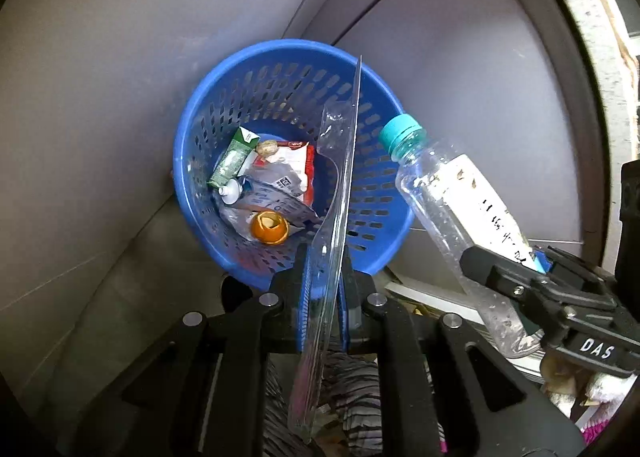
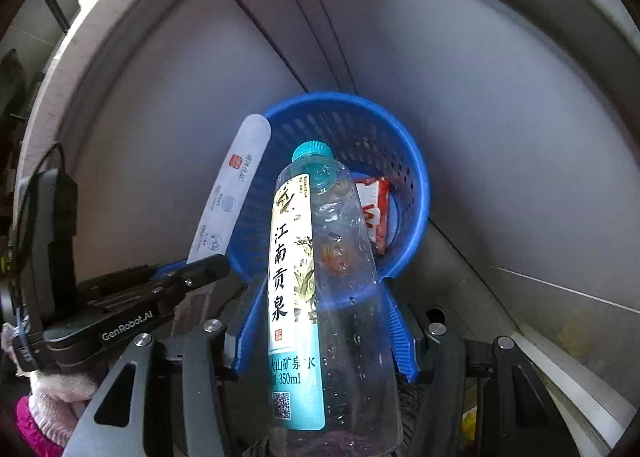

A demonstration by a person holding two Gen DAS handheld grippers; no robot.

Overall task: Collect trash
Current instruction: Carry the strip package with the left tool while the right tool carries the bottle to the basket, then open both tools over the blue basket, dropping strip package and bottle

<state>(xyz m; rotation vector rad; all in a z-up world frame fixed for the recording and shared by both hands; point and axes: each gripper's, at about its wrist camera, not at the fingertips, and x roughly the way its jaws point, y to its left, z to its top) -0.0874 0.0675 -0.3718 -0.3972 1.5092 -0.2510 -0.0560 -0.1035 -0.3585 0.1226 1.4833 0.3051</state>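
Blue slotted basket (image 1: 280, 97), clear bottle (image 2: 344, 297) with teal cap (image 2: 313, 151) and white-and-teal label, orange peel (image 1: 269, 228), green-and-white carton (image 1: 234, 157), red-and-white wrapper (image 1: 296, 161), transparent blister pack (image 1: 336, 193), grey walls (image 1: 100, 77).

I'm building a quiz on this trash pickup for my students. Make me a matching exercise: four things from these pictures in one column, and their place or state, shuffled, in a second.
Things:
1. clear plastic bottle
2. flat clear plastic package
3. orange peel
4. blue basket

Places or states:
A. lies inside the basket among other trash
B. clamped in the right gripper, cap pointing toward the basket
C. stands on the floor against the grey wall, partly filled
D. clamped edge-on in the left gripper

Pairs: 1-B, 2-D, 3-A, 4-C
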